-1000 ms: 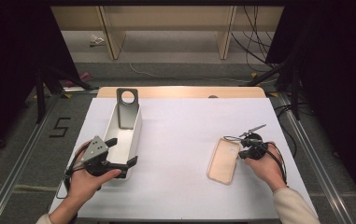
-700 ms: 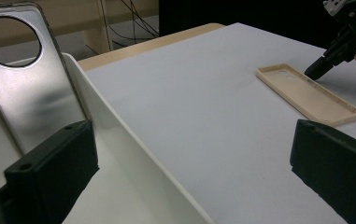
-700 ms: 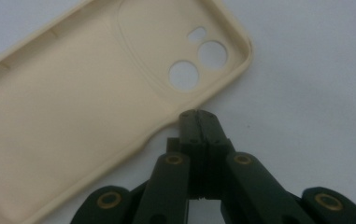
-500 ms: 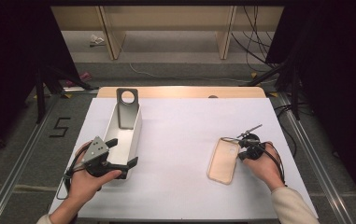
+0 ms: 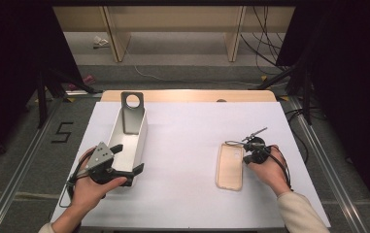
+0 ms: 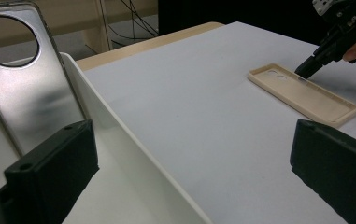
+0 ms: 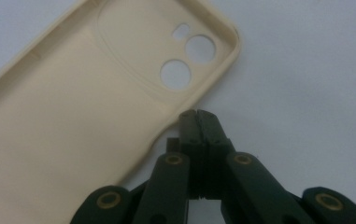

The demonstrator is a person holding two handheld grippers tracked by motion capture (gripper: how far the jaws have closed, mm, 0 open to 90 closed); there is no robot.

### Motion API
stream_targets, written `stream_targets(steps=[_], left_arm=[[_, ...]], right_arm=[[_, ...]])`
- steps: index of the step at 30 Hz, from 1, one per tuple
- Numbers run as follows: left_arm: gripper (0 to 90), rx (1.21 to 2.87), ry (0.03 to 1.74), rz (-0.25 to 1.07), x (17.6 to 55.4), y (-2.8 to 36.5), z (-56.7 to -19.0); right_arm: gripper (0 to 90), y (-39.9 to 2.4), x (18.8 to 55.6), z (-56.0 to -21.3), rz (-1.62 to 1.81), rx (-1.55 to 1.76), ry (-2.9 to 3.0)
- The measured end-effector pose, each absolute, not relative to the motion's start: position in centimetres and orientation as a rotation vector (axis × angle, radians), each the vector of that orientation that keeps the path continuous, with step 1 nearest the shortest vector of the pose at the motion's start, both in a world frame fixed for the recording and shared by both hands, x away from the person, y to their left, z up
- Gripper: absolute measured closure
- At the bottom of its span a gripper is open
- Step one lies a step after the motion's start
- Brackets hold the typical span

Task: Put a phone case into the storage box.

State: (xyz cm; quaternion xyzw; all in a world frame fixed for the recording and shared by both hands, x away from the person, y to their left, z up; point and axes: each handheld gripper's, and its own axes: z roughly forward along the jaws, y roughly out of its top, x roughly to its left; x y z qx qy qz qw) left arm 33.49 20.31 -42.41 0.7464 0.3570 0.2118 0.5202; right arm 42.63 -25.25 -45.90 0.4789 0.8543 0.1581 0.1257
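A person seated at a white-covered table [image 5: 192,160] works two hand-held grippers, forearms entering from the bottom edge of the high view, where both are cut off at the frame.

The right gripper [image 7: 198,115] has its two black jaws pressed flat together with nothing between them, their tips set against the long edge of a beige phone case [image 5: 229,166] near its camera-cutout end. The case lies flat, open side up, on the right half of the table; the right gripper view cuts off its lower end and shows two round holes and a small slot in its corner. Whether the closed tips actually touch the case rim or stop just beside it is hard to tell. In the left gripper view the right gripper appears far off at the upper right, partly out of frame, its tip at the case's edge.

The left gripper [image 6: 189,154] has its jaws spread wide, one on each side of the near end of a white rectangular tray [image 5: 136,141]; one jaw sits inside the tray and the other outside over the bare tabletop, neither visibly pressing the wall. The left hand [image 5: 92,187] covers much of the gripper body in the high view. A silver phone back cover [image 6: 24,79] with a large round opening stands tilted against the tray's far end, its top clipped in the left gripper view.
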Motion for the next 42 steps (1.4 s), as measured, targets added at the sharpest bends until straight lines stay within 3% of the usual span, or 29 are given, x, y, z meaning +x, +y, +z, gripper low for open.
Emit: stream_targets(steps=[32, 36, 42], left_arm=[[0.4, 1.789, 0.853, 0.504, 33.5, 20.3, -42.4], [0.4, 1.789, 0.852, 0.505, 33.5, 20.3, -42.4], [0.4, 1.787, 0.851, 0.505, 33.4, 20.3, -42.4]], right_arm=[[87.8, -24.4, 42.8, -45.8, 0.489, 1.368, 2.494], [77.0, -24.5, 42.8, -45.5, 0.490, 1.336, 2.502], [41.5, -24.6, 42.3, -44.5, 0.513, 1.282, 2.455]])
